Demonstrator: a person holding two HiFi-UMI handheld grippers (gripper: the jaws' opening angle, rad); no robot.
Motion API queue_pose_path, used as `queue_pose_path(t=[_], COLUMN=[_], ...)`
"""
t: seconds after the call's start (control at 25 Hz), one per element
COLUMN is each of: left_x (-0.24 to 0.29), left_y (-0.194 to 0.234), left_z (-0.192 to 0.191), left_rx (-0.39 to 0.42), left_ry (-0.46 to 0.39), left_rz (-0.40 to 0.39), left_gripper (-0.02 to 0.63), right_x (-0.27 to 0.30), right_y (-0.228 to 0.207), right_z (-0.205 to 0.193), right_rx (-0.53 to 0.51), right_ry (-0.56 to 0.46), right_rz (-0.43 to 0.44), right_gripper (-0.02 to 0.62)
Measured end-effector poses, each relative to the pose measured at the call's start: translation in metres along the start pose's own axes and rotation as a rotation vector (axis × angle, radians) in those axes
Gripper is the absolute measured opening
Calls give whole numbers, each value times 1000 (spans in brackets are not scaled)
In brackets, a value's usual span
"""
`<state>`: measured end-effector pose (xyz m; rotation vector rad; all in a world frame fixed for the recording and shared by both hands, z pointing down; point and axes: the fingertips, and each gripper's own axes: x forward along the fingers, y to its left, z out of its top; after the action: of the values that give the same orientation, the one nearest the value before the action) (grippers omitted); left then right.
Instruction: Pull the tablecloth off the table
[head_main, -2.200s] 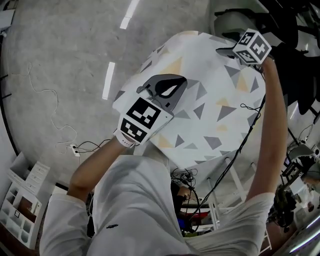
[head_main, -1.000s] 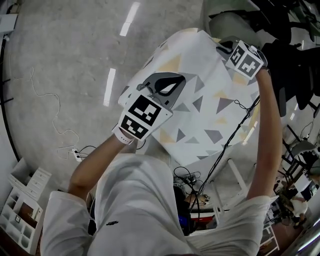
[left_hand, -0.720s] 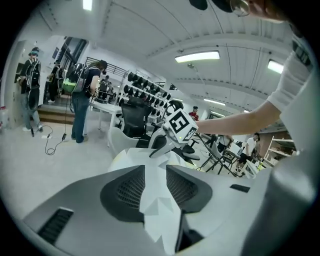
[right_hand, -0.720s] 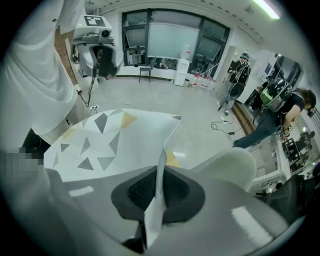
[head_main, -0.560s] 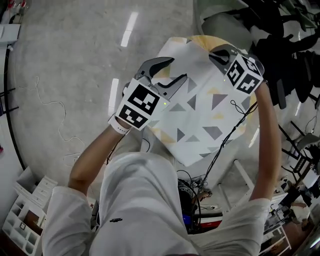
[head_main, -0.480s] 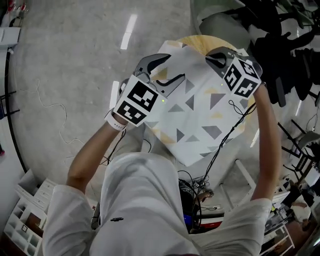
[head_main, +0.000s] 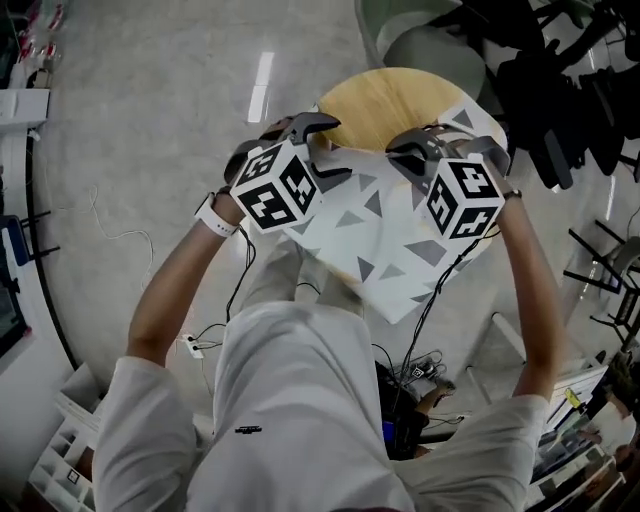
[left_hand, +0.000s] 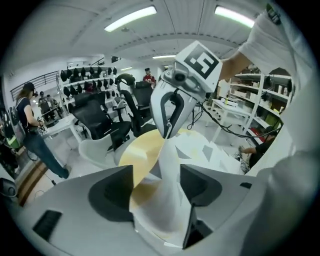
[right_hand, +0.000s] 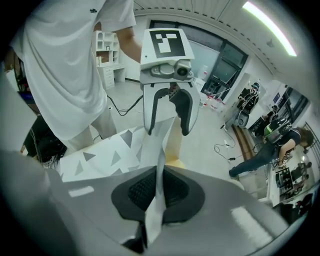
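Tablecloth: the white tablecloth with grey and yellow triangles lies mid-frame in the head view. Its far edge is gathered up at the two claws, and the rest slopes off the near rim toward the person at the bottom of the frame.
Desk: the round wooden desk is bare across its upper half. The cloth covers only its lower right part.
Right claw: the right claw is closed narrow on a fold of the cloth's far edge. In the right gripper view a strip of fabric is pinched flat between the pads.
Left claw: the left claw stands wide, and its jaws have just been opening. In the left gripper view a ridge of cloth rises between them, but the pads do not press on it.
Key relation: the cloth runs lengthwise from the claws at upper centre down to the lower centre of the frame, so the pull goes toward the person. Only the right claw grips the cloth. The left claw is just as near, with fabric inside its gap.
Step in hand: the task looks more than half done. Probably either the left claw closes again on the ridge, or the right claw drags the rest clear alone.
Risk: a one-sided pull may swing the cloth round and leave a corner on the rim.
Around: black chairs stand at the upper right and cables trail on the floor.
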<state>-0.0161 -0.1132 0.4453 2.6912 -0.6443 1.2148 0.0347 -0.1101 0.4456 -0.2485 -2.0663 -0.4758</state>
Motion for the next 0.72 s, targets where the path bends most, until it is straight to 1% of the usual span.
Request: queue_pose_path(t=[0.04,0.08,0.12,0.2,0.28,0.32,0.4,0.52,0.6,0.72], left_x=[-4,-10,-15,-26,-37,-43,-60,-91,-114,-146], left_y=[-7,-14,-23,-40,-56,-65,-82,-104,-118,-142], left_z=[0,0,1,5,12,15,21,33,43,57], left_rx=[11,14,3,-49,-95,-104,-109,-115,-108,-63], left_ry=[1,-1,-5,-25,-48,-57,-75,-118,-153,-189], left_rz=[-5,-15,-34,-79,-98,-100,-103,-130,-157,-219], left_gripper=[243,184,137,83,51,34,14,11,11,11], right_x=[-4,-7,-10,-19,-30,-37,-51,-77,-95,-123], right_y=[6,13,21,36,50,57,71,87,97,115], right_z=[6,11,17,26,36,43,57,85,104,128], right_rx=[16,31,45,71,102,119,158,212,239,271], right_ry=[-2,-3,-4,3,17,25,36,40,31,11], right_rz=[-11,-22,-34,-62,-99,-118,-161,-233,-279,-340], right_gripper=[15,14,14,14,14,14,14,14,14,14])
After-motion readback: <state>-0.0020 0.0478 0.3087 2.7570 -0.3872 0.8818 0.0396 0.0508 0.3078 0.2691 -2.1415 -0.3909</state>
